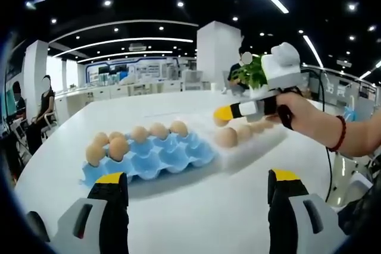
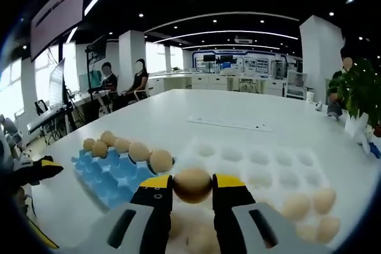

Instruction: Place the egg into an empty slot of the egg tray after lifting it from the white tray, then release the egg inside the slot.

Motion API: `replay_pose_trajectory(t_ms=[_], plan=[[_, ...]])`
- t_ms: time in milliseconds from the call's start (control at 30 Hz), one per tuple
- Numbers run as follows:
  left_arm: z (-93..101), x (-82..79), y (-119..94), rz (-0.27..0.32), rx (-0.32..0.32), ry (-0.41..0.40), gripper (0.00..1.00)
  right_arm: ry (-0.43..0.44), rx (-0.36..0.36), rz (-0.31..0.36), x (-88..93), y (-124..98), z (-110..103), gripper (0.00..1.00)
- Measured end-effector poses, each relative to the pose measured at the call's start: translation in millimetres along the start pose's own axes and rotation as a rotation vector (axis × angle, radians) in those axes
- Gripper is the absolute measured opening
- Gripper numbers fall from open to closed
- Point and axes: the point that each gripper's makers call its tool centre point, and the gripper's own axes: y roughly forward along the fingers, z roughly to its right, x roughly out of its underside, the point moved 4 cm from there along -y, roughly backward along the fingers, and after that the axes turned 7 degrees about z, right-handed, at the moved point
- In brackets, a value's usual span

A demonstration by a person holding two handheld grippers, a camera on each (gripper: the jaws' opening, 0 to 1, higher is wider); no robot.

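Where ceiling lights glow, white table (image 1: 178,206) under trays.

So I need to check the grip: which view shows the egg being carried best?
The right gripper view: the egg sits close up, clamped between the right gripper jaws, near the blue egg tray. The left gripper view shows that gripper from the side, the egg mostly hidden behind its yellow tip.
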Motion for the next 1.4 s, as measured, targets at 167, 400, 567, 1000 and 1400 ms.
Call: replay_pose_trajectory(t_ms=[167,400,567,1000,1400], plan=[[1.4,0.3,-1,-0.001,0.0,0.004,1.0,0.003,-0.024,0.0,0.5,2,-9,0.27],[0.5,-0.3,-3,0.001,-0.003,0.006,1.0,-0.01,-0.079,0.012,-1.8,9,-25,0.27],[0.0,0.5,-4,-0.001,-0.003,0.008,1.0,-0.017,-0.11,-0.002,-0.4,14,-39,0.27],[-1.4,1.4,-2,-0.007,0.008,0.018,0.99,-0.005,-0.194,0.01,-6.4,22,-70,0.27],[-7.7,2.2,-4,-0.014,-0.003,0.019,0.99,0.007,-0.259,0.002,-2.8,30,-88,0.27]])
